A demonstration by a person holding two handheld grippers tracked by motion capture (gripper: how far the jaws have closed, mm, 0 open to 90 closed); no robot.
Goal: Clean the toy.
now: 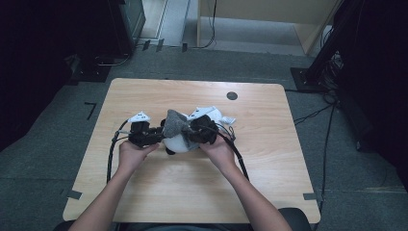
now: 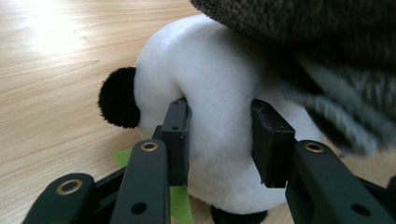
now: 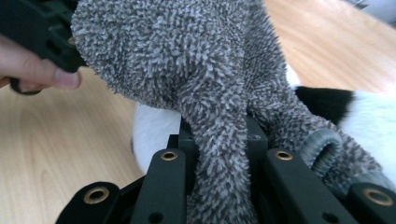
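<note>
On counter [image 1: 144, 96], centre: white-and-black plush toy [image 2: 219, 93].
Left tongs [image 2: 219, 140]: clamped on plush toy.
Right tongs [image 3: 219, 140]: clamped on fuzzy grey knit garment [image 3: 187, 60].

1 plush panda [image 1: 179, 142], 1 grey sock [image 1: 174, 123], 2 claws, maybe 1 wrapper [image 1: 228, 120].

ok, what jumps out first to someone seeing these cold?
The white plush toy at mid-table, pinched between both grippers. The left gripper squeezes its white body, black ear beside it. The right gripper clamps a fold of grey fuzzy sock draped over the toy. The wooden table is otherwise nearly bare.
</note>
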